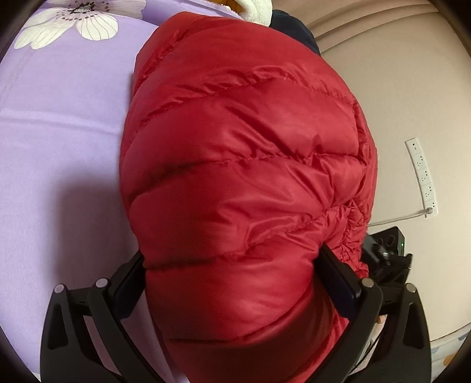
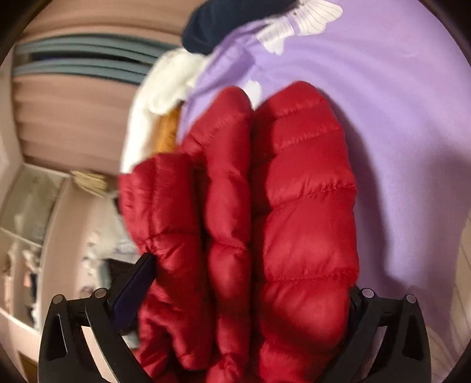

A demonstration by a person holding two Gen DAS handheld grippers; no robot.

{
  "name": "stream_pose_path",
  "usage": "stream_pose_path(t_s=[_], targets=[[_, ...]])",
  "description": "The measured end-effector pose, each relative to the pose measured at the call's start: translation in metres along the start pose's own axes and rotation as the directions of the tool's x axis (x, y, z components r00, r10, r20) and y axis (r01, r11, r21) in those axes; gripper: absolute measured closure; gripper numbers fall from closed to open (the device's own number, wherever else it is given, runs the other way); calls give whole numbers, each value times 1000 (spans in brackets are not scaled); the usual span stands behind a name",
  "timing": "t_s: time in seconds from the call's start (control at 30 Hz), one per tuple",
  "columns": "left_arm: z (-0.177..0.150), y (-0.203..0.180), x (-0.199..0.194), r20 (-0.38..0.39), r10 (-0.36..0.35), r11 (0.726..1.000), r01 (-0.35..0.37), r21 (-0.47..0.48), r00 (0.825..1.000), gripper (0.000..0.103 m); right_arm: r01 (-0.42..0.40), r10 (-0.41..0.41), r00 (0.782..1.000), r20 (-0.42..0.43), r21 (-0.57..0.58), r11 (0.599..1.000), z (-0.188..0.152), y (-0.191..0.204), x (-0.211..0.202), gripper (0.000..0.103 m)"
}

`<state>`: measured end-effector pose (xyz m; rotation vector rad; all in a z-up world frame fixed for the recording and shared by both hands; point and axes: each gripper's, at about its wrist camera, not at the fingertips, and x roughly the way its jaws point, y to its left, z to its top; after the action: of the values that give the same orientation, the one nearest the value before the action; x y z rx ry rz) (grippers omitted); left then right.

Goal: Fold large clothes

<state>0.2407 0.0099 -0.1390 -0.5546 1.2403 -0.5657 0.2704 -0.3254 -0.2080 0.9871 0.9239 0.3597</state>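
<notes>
A red quilted down jacket (image 1: 241, 165) fills the middle of the left wrist view, bulging above the purple flowered bedsheet (image 1: 59, 132). My left gripper (image 1: 235, 265) is shut on a thick fold of it, one finger on each side. In the right wrist view the same red jacket (image 2: 279, 206) shows as several puffy folded layers, and my right gripper (image 2: 250, 274) is shut on them over the purple sheet (image 2: 397, 132). The view is blurred.
A white fleece garment (image 2: 159, 97) with an orange part and a dark navy garment (image 2: 229, 20) lie at the bed's far edge. A white power strip (image 1: 422, 179) is on the beige surface to the right. The other gripper's black body (image 1: 388, 253) shows beside the jacket.
</notes>
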Motion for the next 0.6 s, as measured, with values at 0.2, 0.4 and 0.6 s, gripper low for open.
stream_pose_path(t_s=[0.2,0.4,0.6], targets=[[6,12,6,-25,-21,1000,21,-22,999,0,21,-20,1000,-23,52,998,12,-14,16,0],[11,29,14,-41,-78,994,74,-83,996,0,0,2,999,-33,54,999,18,-15,22,0],[1,41,7,-26,-86,992,83,-91,996,0,-5,5,1000,4,10,1000,9,-15,17,3]])
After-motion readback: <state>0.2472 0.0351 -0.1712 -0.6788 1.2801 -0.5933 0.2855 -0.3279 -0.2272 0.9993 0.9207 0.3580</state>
